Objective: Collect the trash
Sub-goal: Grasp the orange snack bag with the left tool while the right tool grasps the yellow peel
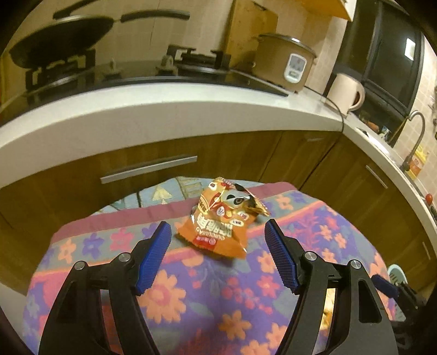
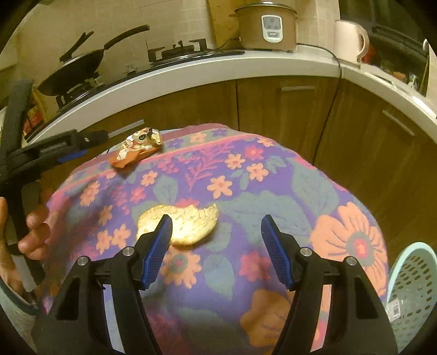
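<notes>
Left wrist view: orange snack wrapper [image 1: 222, 218] on floral cloth [image 1: 191, 286], 12 o'clock of left gripper [image 1: 217, 232], jaws apart, empty. Right gripper [image 2: 215, 226] agape over crumpled gold wrapper [image 2: 188, 224]; mesh basket [image 2: 409, 286] at 4 o'clock. Kitchen counter [image 1: 164, 109] beyond.

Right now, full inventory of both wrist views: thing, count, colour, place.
snack wrapper: 1, orange, far edge of cloth
bitten bread piece: 1, golden, mid cloth
floral cloth: 1, purple and pink, covering the surface
basket: 1, pale teal, lower right beside cloth
wok: 1, black, on stove
rice cooker: 1, brown, on counter
kettle: 1, cream, right of cooker
faucet: 1, metal, far right
left gripper: 1, black with blue pads, open, short of wrapper
right gripper: 1, same, open, at bread
hand: 1, holding left gripper
</notes>
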{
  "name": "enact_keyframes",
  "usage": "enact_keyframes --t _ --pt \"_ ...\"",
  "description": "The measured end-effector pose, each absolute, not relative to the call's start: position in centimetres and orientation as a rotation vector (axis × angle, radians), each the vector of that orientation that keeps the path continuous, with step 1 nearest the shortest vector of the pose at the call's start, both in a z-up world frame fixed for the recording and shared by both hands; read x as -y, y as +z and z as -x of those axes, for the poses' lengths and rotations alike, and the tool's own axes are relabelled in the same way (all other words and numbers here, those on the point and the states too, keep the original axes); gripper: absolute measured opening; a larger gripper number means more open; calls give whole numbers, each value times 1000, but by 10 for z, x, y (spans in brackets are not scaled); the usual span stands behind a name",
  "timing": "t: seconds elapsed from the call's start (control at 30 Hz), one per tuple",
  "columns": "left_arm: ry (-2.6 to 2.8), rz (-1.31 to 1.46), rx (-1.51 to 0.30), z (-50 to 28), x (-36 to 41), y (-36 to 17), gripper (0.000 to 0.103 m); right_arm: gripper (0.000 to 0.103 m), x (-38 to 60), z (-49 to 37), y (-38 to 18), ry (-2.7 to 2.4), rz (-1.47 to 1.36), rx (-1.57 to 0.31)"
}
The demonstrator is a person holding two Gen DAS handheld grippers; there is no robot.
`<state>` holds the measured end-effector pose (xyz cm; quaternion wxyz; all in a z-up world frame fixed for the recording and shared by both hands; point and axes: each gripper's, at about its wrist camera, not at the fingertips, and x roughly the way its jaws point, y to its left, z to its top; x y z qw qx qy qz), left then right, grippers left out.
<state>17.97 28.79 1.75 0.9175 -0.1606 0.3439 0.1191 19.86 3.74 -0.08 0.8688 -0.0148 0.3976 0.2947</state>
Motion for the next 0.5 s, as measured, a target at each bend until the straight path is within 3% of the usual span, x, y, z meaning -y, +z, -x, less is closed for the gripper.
enact_keyframes --t 0.43,0.5 --pt "306 320 -838 -228 -295 -18 67 64 -79 -210 -21 617 175 -907" --pt "312 307 -839 -229 -293 -17 65 54 -83 -207 -21 622 195 -897"
